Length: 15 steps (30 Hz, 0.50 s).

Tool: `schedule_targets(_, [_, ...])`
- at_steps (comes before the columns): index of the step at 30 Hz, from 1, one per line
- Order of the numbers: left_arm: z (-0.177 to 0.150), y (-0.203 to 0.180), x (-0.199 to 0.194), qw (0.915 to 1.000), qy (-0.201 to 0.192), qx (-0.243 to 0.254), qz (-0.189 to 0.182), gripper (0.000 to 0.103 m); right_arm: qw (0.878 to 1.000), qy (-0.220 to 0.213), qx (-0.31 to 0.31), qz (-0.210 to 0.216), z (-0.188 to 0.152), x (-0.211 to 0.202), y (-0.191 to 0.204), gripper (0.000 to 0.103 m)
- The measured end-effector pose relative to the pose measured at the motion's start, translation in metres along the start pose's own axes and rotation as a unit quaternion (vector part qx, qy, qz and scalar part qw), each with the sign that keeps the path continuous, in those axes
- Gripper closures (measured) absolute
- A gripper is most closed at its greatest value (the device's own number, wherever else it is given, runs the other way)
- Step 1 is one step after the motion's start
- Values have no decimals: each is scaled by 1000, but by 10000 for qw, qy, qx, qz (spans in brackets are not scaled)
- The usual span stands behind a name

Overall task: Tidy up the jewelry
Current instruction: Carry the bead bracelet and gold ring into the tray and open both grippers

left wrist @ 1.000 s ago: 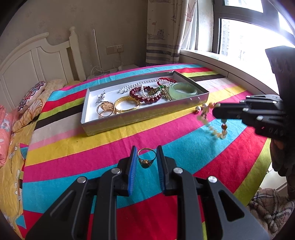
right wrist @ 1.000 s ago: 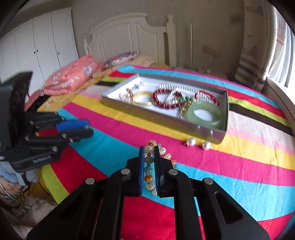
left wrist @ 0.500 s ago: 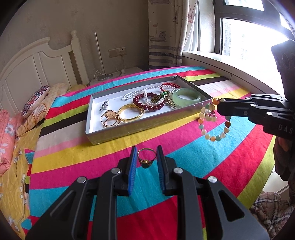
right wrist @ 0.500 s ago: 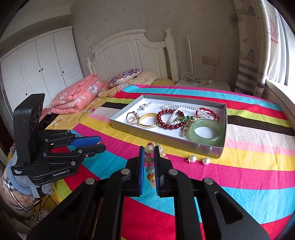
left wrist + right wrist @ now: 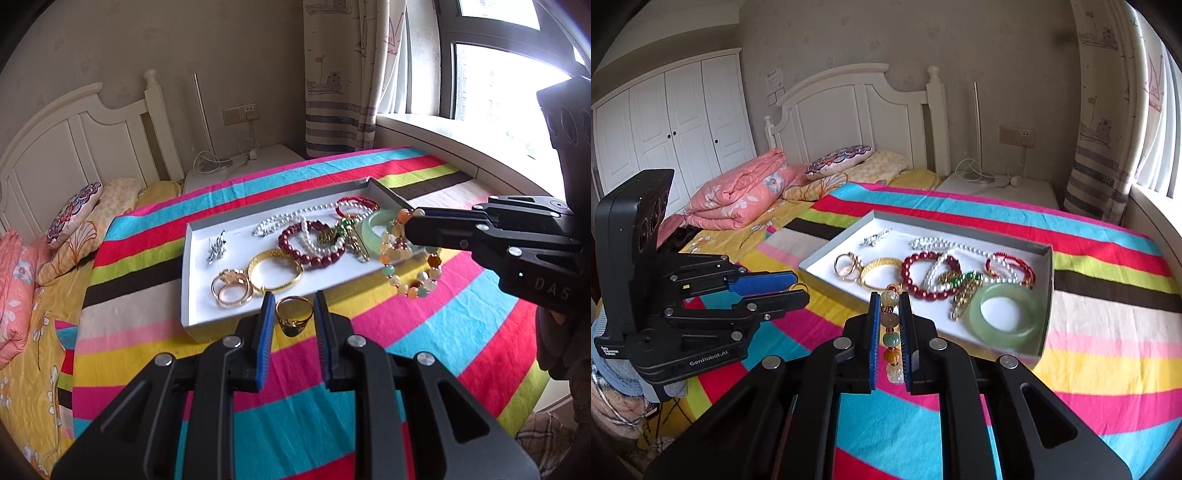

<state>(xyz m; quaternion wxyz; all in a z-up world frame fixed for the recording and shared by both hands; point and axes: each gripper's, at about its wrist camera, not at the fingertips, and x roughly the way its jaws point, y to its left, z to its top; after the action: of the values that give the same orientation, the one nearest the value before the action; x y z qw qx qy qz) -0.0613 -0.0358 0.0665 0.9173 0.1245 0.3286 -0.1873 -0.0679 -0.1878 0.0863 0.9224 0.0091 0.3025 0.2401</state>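
Fingers of the right gripper (image 5: 889, 332) pinch a beaded bracelet (image 5: 410, 258) over the tray (image 5: 192, 325) for dropping in, while the left gripper (image 5: 293, 317) clamps a gold ring (image 5: 293, 314).

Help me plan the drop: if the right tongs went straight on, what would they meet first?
Probably the tray, near the dark red bead bracelet; depth is unclear. The right tongs hold the mixed-bead bracelet.

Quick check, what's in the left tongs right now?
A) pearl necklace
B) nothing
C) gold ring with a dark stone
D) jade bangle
C: a gold ring with a dark stone sits clamped between the left tongs, held above the striped bedspread just short of the tray.
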Motion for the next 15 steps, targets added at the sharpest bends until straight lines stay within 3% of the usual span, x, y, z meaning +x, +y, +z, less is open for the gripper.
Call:
schedule_targets(7, [24,8,18,9998,28,-150,94,82,9998,-154,54,63,27,12,-8,92])
schedule_targets(15, [57,46,53,9943,124,-1058,-48,82,9992,-160,316,198,66,48,-26,92])
